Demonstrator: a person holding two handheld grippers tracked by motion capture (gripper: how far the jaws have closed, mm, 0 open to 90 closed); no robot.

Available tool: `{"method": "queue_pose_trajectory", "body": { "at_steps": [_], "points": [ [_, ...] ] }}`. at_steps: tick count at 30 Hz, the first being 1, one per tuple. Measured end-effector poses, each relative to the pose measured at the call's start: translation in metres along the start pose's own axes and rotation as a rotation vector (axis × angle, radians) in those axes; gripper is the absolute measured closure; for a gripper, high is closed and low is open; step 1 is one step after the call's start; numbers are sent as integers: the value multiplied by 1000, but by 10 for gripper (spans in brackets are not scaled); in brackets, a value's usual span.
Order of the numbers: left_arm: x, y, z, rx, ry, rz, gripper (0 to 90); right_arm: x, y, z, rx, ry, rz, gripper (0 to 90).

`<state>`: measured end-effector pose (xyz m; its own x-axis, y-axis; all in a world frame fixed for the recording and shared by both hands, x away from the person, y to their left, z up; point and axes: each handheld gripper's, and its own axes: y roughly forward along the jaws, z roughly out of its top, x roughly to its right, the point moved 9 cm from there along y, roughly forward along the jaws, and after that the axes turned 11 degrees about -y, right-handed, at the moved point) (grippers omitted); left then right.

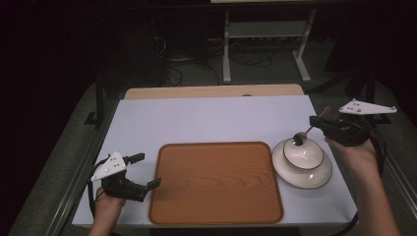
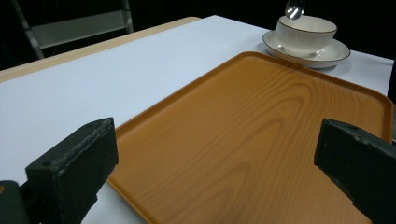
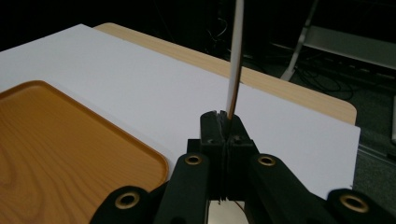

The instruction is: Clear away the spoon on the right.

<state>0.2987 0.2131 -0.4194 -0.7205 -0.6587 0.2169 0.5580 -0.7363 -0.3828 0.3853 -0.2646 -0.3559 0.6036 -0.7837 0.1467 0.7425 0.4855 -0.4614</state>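
An orange wooden tray lies empty on the white table top. Right of it a white cup stands on a white saucer. My right gripper is shut on the handle of a spoon, whose metal bowl hangs just over the cup's far rim. In the right gripper view the pale spoon handle rises from the closed right gripper. My left gripper is open beside the tray's left edge, holding nothing. The left gripper view looks across the tray to the cup and spoon.
A white sheet covers the table, with a strip of bare wood along the far edge. Beyond it on the dark floor stand a grey metal frame and loose cables.
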Motion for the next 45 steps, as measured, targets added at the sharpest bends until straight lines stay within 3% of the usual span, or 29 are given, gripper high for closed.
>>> {"method": "queue_pose_trajectory", "body": {
  "at_steps": [16,21,35,45],
  "points": [
    [0,-1,0,-1,6,0,0,-19,18,31,40,-33,68,885],
    [1,-1,0,-3,10,0,0,-31,23,33,46,-52,97,885],
    [3,-4,-1,-2,14,1,0,-69,44,25,3,-98,201,884],
    [3,-4,-1,-5,19,-2,0,-89,52,15,-45,-130,247,884]
  ]
}}
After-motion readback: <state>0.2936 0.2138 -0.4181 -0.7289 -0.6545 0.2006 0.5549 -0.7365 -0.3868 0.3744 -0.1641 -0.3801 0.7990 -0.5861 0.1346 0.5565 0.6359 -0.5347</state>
